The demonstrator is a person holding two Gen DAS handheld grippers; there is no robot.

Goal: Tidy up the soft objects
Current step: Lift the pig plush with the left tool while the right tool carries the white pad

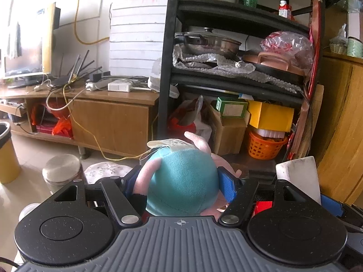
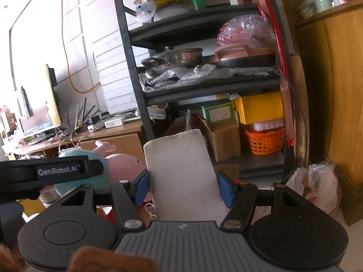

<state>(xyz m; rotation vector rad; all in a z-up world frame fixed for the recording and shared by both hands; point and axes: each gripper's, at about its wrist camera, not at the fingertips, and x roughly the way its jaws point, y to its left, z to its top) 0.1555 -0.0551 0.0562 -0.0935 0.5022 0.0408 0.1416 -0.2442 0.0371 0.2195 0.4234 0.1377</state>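
Note:
My left gripper (image 1: pixel 181 181) is shut on a plush toy (image 1: pixel 181 181) with a teal body and pink limbs, held up in the air; a white label hangs from its top. The toy also shows in the right wrist view (image 2: pixel 122 163), to the left. My right gripper (image 2: pixel 185 185) is shut on a white, grubby soft pad (image 2: pixel 181 172) that stands upright between the blue fingers (image 2: pixel 141 187). The pad's top shows in the left wrist view (image 1: pixel 299 176) to the right of the toy.
A black shelf rack (image 1: pixel 164 68) holds pots, bags, boxes and an orange basket (image 1: pixel 265 146). A wooden TV bench (image 1: pixel 109 113) with a monitor and cables stands left. A metal canister (image 1: pixel 62 170) and a yellow bin (image 1: pixel 6 156) stand on the floor. A wooden cabinet (image 2: pixel 340 90) is right.

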